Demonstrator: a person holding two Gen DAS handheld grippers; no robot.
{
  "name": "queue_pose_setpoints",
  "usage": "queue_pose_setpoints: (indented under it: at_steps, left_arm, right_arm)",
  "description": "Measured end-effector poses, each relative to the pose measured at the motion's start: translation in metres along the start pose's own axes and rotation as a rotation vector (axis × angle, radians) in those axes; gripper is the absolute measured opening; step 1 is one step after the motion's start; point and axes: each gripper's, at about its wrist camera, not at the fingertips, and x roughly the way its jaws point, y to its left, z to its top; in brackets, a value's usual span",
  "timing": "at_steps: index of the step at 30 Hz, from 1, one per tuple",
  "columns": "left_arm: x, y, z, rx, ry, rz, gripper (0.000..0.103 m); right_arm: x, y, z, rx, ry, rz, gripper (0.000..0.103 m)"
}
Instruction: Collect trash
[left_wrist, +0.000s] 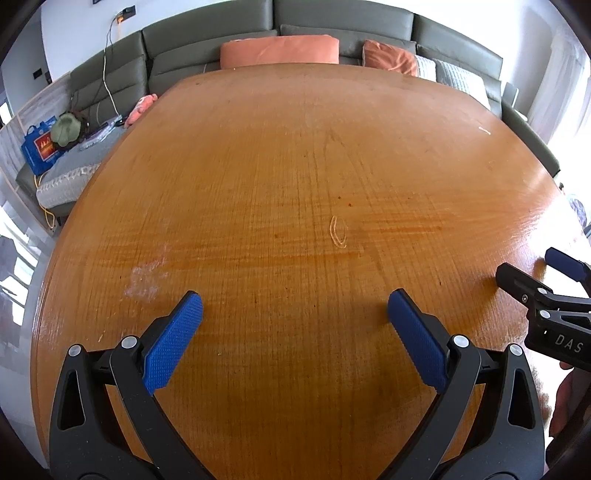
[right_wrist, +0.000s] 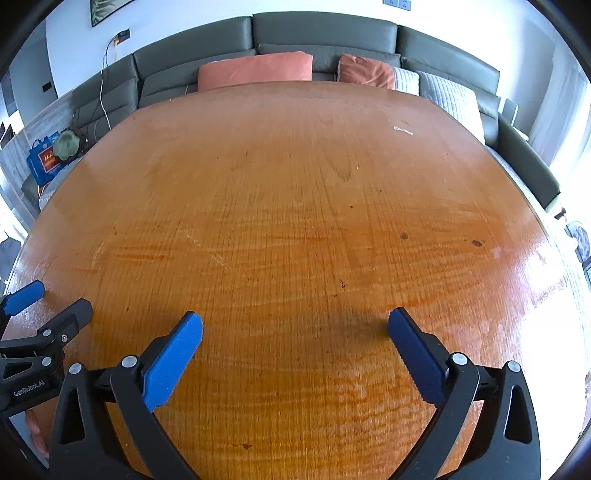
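Observation:
The round wooden table (left_wrist: 280, 155) fills both views. A thin pale loop (left_wrist: 338, 231), like a rubber band, lies flat on it a little ahead of my left gripper (left_wrist: 295, 295). That gripper is open, with nothing between its blue pads. A small white scrap (left_wrist: 484, 130) lies far off near the table's right back edge; the right wrist view shows the same scrap (right_wrist: 403, 130). My right gripper (right_wrist: 295, 314) hangs low over bare wood, open and empty. Each gripper shows at the edge of the other's view: the right gripper (left_wrist: 528, 261), the left gripper (right_wrist: 62, 295).
A grey sofa (left_wrist: 332, 22) wraps around behind the table, with orange cushions (left_wrist: 279, 50) and white pillows (left_wrist: 458, 75). At the left end of the sofa sit a blue bag (left_wrist: 38, 147), a green hat (left_wrist: 66, 128) and a pink item (left_wrist: 142, 107).

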Motion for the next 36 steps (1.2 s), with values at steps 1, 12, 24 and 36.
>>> queue_pose_setpoints:
  at_steps: [1, 12, 24, 36]
  left_arm:
    - [0.0002, 0.0033, -0.0001, 0.001, 0.0, -0.001, 0.097]
    - [-0.0003, 0.0038, 0.0, 0.002, 0.0, -0.002, 0.097]
    - [-0.0003, 0.0046, -0.0003, 0.002, 0.0, -0.002, 0.097]
    - [-0.0005, 0.0047, -0.0002, 0.002, 0.0, -0.003, 0.097]
  right_arm:
    - [0.0002, -0.0003, 0.0002, 0.001, 0.0, 0.0, 0.1]
    - [-0.0007, 0.0009, -0.0008, 0.001, 0.0, 0.0, 0.1]
    - [-0.0007, 0.0009, -0.0006, 0.001, 0.0, 0.0, 0.1]
    - [-0.0007, 0.0012, -0.0006, 0.001, 0.0, 0.0, 0.1]
